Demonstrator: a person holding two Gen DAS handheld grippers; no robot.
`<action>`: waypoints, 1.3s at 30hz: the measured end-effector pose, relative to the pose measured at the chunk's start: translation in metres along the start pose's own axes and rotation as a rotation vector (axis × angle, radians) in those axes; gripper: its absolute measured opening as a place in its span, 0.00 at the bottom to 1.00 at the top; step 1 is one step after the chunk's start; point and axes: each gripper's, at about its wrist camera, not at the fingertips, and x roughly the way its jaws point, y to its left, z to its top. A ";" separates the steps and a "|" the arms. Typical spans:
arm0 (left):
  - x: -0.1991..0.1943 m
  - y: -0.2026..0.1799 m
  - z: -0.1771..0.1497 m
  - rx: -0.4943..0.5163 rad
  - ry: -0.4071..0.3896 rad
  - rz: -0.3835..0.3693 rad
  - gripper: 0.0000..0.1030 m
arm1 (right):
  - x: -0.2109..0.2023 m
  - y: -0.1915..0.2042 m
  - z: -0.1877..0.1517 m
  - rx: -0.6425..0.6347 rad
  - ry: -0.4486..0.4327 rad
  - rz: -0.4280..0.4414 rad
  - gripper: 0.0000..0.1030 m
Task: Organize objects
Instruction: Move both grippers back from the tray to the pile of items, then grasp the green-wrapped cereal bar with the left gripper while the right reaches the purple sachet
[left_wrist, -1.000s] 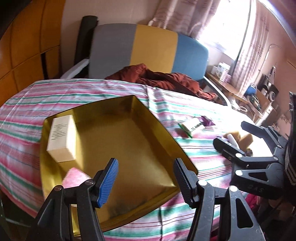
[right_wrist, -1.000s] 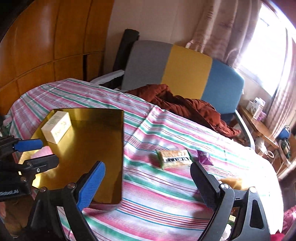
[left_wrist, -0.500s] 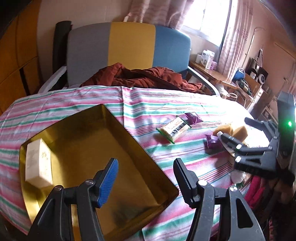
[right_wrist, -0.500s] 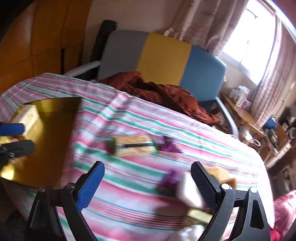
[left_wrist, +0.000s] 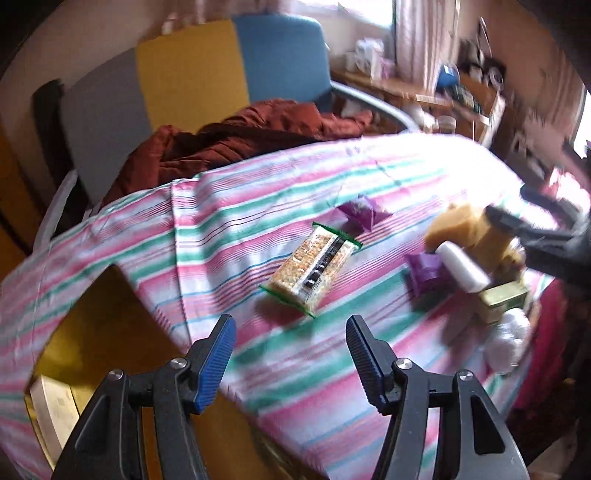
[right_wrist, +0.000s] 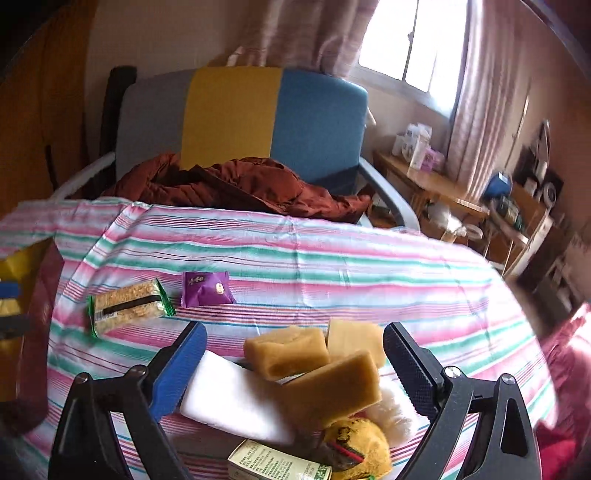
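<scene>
My left gripper (left_wrist: 288, 339) is open and empty, above the striped cloth just short of a green-edged cereal bar (left_wrist: 310, 271). The gold tray (left_wrist: 99, 332) lies at lower left with a cream box (left_wrist: 51, 413) in it. My right gripper (right_wrist: 293, 354) is open and empty over a pile: tan sponge blocks (right_wrist: 291, 352), a white block (right_wrist: 232, 400), a yellow soft toy (right_wrist: 354, 446) and a green-printed carton (right_wrist: 277, 463). The cereal bar (right_wrist: 127, 306) and a purple packet (right_wrist: 207, 288) lie left of it. The right gripper (left_wrist: 535, 236) shows in the left wrist view beside the pile.
A grey, yellow and blue chair (right_wrist: 236, 118) with a rust-red jacket (right_wrist: 240, 188) stands behind the table. A cluttered wooden desk (right_wrist: 461, 199) is at right. A second purple packet (left_wrist: 424, 271) lies by the pile. The table edge drops off at right.
Both grippers have swung right, away from the gold tray. The left one now faces the cereal bar; the right one now hangs over the pile of sponges.
</scene>
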 end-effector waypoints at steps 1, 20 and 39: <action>0.010 -0.003 0.006 0.028 0.022 0.001 0.61 | 0.003 -0.004 0.000 0.018 0.012 0.009 0.94; 0.105 -0.017 0.042 0.120 0.215 -0.011 0.65 | 0.006 -0.019 -0.001 0.119 0.019 0.081 0.98; 0.006 0.002 -0.010 -0.108 0.025 -0.132 0.46 | 0.010 0.004 0.003 0.048 0.063 0.176 0.95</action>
